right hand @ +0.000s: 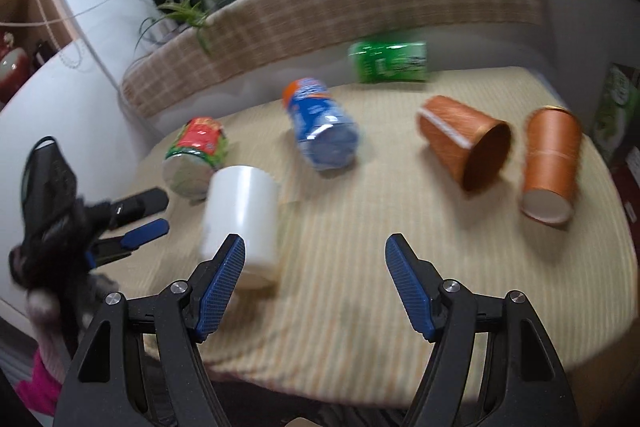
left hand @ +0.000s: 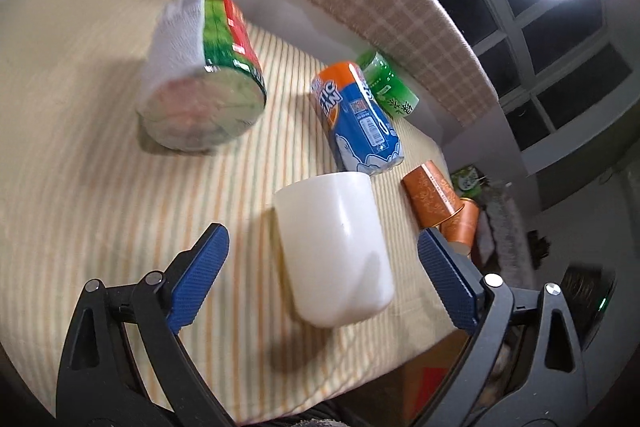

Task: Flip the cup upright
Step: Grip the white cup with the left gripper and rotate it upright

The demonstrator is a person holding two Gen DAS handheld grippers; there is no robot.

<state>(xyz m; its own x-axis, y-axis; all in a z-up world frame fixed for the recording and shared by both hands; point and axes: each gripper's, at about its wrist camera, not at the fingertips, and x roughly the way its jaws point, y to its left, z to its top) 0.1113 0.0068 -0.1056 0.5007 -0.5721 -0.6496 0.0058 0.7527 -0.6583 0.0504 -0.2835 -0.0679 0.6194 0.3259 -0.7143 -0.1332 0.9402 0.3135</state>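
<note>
While both views smear with blur, I cannot tell which end of the white cup (left hand: pixel 334 251) is the mouth. My left gripper (left hand: pixel 320 279) is spread wide, its blue pads clear of the cup that sits between them on the striped cloth (left hand: pixel 120 187). My right gripper (right hand: pixel 314 287) is also released and grips nothing; the cup (right hand: pixel 240 215) stands just beyond its left finger (right hand: pixel 222 287), partly covered by it. Farther off lie a blue bottle (right hand: pixel 324 131), a red-and-green can (right hand: pixel 196 155), two orange cups (right hand: pixel 464 143) and a green can (right hand: pixel 388 62).
</note>
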